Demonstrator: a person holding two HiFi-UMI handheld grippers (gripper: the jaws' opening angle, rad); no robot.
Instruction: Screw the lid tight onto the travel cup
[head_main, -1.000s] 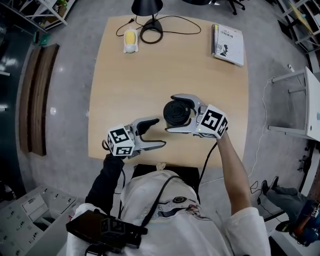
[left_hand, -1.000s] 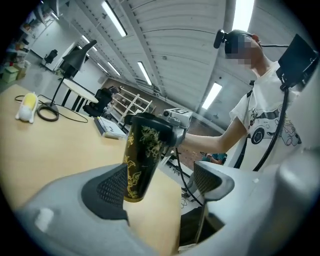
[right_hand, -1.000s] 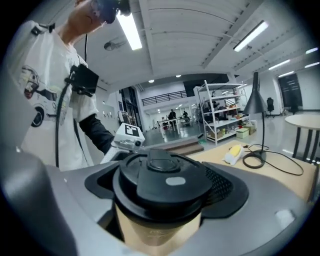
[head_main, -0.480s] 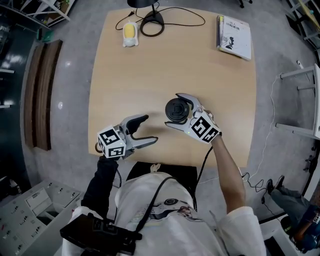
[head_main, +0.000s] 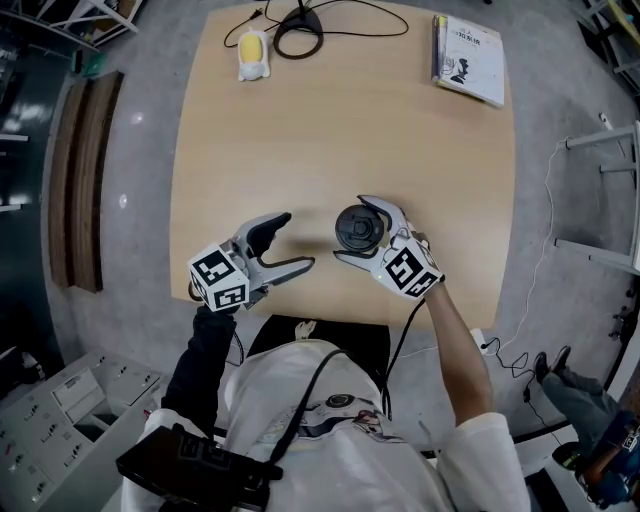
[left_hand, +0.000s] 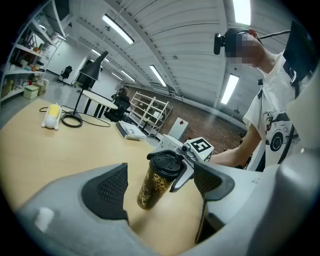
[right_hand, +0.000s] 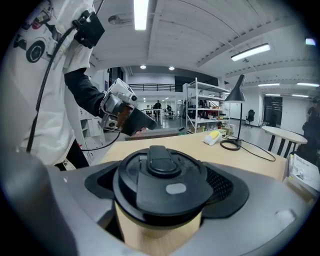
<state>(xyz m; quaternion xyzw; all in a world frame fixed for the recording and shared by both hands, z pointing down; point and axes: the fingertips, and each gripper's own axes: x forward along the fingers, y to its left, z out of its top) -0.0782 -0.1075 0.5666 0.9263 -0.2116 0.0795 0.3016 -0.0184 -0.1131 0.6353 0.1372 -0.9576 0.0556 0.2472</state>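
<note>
A black travel cup with gold patterning (left_hand: 150, 186) stands slightly tilted near the front of the wooden table (head_main: 330, 120). Its black flip-top lid (right_hand: 160, 180) sits on top. My right gripper (head_main: 352, 228) is shut on the lid, one pad on each side of the rim (right_hand: 162, 187). In the left gripper view the right gripper (left_hand: 184, 167) grips the cup's top from the right. My left gripper (head_main: 296, 240) hangs open and empty to the left of the cup, its jaws pointing toward it from a short way off (left_hand: 159, 192).
At the table's far edge lie a lamp base with its cord (head_main: 298, 40), a yellow and white object (head_main: 251, 55) and a book (head_main: 468, 60). The person stands at the near edge. A dark bench (head_main: 75, 180) runs along the floor at the left.
My right gripper has come down toward the table with the cup in it. The left gripper has shifted only slightly and its jaws stand as wide as before.
</note>
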